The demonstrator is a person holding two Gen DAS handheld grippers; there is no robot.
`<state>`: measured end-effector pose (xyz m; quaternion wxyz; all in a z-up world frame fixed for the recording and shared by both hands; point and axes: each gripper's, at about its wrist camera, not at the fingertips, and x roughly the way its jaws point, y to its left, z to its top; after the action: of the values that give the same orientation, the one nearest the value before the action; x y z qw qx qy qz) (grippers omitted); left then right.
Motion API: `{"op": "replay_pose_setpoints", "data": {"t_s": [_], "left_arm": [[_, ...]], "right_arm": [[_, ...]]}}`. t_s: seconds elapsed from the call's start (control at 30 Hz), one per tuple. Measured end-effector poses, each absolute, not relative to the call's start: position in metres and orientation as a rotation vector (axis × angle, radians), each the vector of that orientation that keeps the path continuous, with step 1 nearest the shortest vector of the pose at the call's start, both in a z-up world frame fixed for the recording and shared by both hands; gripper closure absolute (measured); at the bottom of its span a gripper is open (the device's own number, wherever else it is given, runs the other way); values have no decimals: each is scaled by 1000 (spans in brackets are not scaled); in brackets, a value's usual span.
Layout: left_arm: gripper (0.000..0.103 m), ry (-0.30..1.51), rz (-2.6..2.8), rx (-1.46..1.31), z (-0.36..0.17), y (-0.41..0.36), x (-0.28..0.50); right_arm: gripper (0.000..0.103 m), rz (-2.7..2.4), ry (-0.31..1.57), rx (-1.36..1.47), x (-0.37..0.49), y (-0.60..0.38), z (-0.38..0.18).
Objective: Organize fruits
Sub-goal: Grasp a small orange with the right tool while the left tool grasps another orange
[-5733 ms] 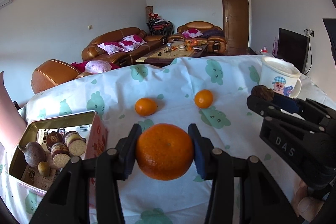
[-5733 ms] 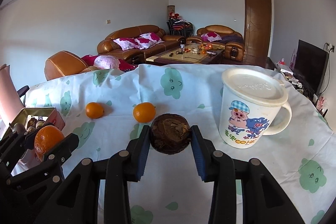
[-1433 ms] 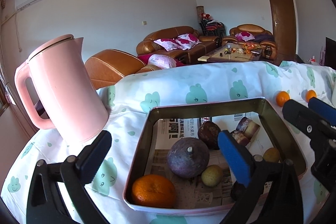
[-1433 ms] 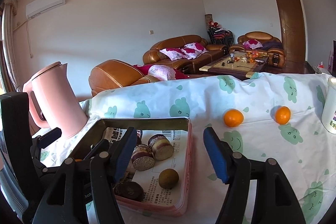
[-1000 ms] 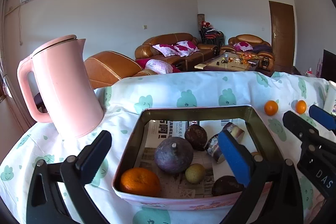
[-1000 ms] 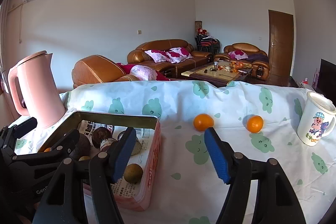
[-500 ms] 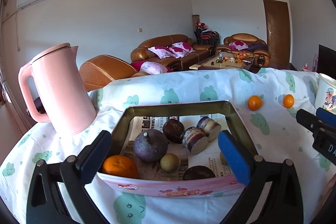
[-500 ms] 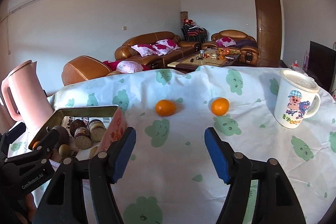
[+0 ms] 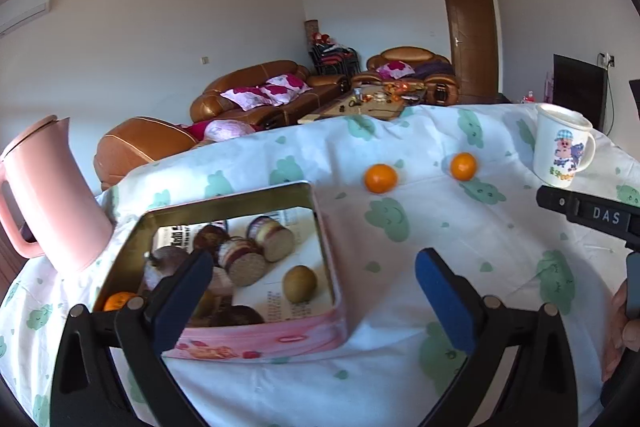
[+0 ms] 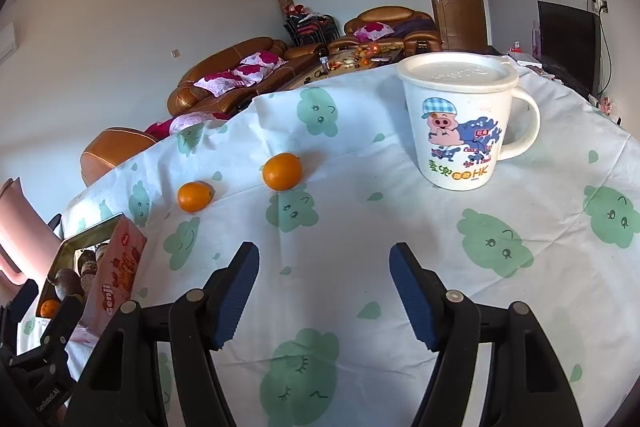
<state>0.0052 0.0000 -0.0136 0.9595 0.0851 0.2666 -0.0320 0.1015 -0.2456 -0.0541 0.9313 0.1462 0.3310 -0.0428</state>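
Both empty: left gripper [image 9: 314, 287] gapes wide beside the pink metal tin [image 9: 256, 339]; right gripper [image 10: 324, 291] released, two small oranges [image 10: 281, 171] ahead-left.

On my left wrist view, the open pink metal tin [image 9: 256, 341] sits at the near left of the cloud-printed white tablecloth [image 9: 460, 247], with the pink plastic kettle [image 9: 48, 195] just beside it on the left. Beyond the tin to the right lie two small round oranges [image 9: 380, 178] side by side, apart. The lidded white cartoon mug [image 10: 460, 123] stands farther right of them.
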Motion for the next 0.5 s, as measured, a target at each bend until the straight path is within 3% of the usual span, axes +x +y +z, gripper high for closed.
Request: {"op": "replay_pose_setpoints", "data": {"t_s": [0.23, 0.5], "left_arm": [[0, 576, -103, 195, -11, -42, 25], [0, 602, -40, 185, 8, -39, 69]], "right_arm": [[34, -50, 750, 212, 140, -259, -55], [34, 96, 826, 192, 216, -244, -59]]}}
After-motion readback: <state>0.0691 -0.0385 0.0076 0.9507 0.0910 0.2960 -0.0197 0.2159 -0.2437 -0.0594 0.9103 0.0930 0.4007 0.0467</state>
